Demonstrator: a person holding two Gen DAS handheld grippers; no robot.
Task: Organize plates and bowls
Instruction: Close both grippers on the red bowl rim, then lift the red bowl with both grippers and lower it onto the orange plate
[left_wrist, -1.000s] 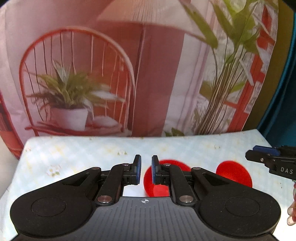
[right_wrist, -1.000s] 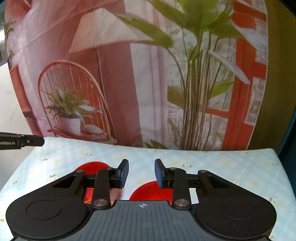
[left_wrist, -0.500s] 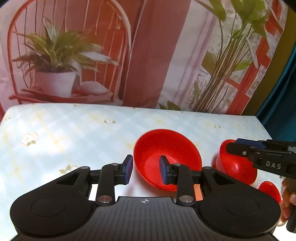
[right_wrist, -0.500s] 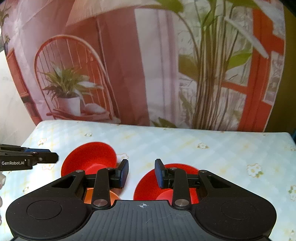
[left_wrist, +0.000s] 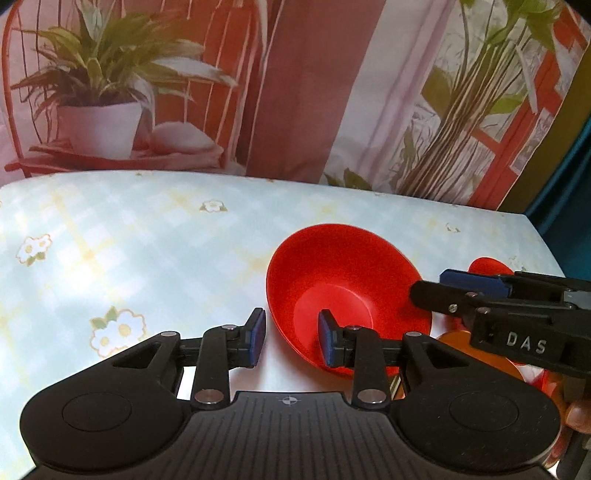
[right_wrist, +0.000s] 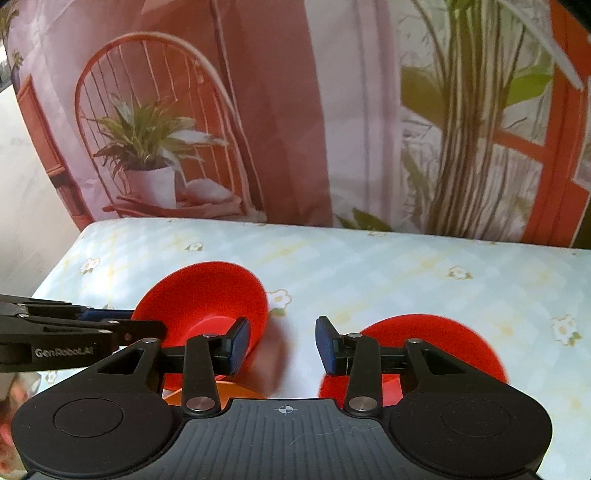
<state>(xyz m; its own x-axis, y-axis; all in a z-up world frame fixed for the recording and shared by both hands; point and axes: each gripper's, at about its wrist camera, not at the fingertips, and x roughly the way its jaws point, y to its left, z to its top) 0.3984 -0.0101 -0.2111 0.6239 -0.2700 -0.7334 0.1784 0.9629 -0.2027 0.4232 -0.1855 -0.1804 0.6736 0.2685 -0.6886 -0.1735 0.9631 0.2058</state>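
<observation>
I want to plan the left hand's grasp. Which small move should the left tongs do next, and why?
Probably ease the left tongs slightly forward and down, then close. Their open blue pads already straddle the near rim of the glossy red plastic bowl, one pad inside and one outside, without pressing it.

Glossy red plastic bowl (left_wrist: 343, 295) on a smooth, floral-printed tablecloth (left_wrist: 129, 258).

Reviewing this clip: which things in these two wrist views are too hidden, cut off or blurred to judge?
- Orange dish: in the left wrist view, mostly covered by both hand-held grippers; shape unclear.
- Second red bowl: in the right wrist view, blurred, its near part behind the right hand-held gripper.
- Small red piece: only a sliver shows above the right gripper's finger.
- Person's hand: cut by the frame edge.
</observation>
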